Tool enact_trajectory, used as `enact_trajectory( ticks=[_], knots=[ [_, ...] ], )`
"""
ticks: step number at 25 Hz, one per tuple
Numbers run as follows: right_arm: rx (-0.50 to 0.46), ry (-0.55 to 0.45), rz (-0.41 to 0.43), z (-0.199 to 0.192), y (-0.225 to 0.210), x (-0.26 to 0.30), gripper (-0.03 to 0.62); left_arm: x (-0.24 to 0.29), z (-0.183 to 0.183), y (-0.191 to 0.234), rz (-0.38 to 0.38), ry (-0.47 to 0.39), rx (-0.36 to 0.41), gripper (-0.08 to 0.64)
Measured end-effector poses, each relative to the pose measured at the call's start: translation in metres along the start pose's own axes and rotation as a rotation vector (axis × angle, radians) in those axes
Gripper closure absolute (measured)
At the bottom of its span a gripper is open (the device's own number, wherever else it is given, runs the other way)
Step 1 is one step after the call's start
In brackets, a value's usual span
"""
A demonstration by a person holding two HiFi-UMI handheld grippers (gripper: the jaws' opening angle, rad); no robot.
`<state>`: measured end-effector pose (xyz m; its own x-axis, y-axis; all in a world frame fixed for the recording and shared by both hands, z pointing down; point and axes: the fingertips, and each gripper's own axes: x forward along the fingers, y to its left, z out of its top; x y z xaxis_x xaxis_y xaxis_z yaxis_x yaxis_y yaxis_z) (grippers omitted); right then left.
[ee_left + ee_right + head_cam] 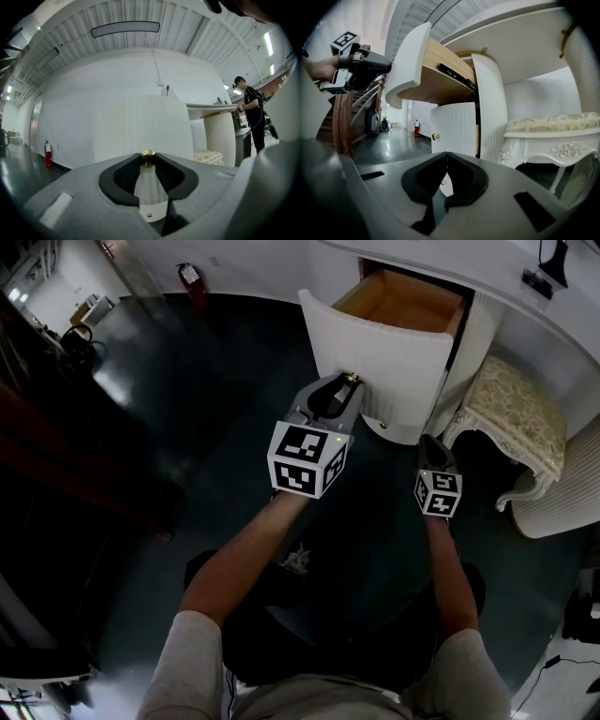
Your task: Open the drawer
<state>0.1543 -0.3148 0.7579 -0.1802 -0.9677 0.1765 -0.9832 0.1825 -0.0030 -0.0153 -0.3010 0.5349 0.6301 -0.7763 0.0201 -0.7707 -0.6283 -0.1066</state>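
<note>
The white curved-front wooden drawer (375, 351) stands pulled out of the white fluted bench (480, 334). Its long axis runs from the carcass toward the person, open top upward. The left gripper (347, 382) is clamped on the small brass knob (148, 158) of the front panel. The right gripper (447, 153) sits below drawer level, closed and empty. Only the right gripper view shows the black slide rail (457, 75) (and a second brass knob (435, 137) lower down). A cream upholstered stool (520, 413) stands beside the bench on the dark glossy floor (187, 427).

Two grippers (345, 382) (429, 440), one open drawer (375, 352), two brass knobs (148, 158) (435, 137), one cushioned stool (520, 413).
</note>
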Motion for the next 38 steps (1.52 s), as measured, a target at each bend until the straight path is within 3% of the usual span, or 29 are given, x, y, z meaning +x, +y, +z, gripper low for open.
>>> enact_trajectory(
  ticks=[7, 12, 20, 25, 38],
  knots=[
    [0.056, -0.058, 0.030, 0.027, 0.035, -0.018, 0.577, -0.001, 0.000, 0.000, 0.023, 0.011, -0.009, 0.453],
    [0.002, -0.160, 0.003, 0.055, 0.047, -0.031, 0.577, -0.006, -0.001, -0.002, 0.042, 0.003, -0.030, 0.453],
    [-0.002, -0.140, -0.024, 0.045, 0.029, -0.025, 0.577, -0.013, 0.000, -0.003, 0.036, 0.012, -0.014, 0.453],
    [0.052, -0.141, -0.035, 0.044, 0.021, -0.025, 0.577, -0.016, -0.002, -0.003, 0.023, 0.014, -0.020, 0.453],
    [0.075, -0.130, -0.007, 0.036, 0.038, -0.011, 0.577, -0.034, -0.001, -0.004, 0.001, 0.002, -0.024, 0.454]
  ],
)
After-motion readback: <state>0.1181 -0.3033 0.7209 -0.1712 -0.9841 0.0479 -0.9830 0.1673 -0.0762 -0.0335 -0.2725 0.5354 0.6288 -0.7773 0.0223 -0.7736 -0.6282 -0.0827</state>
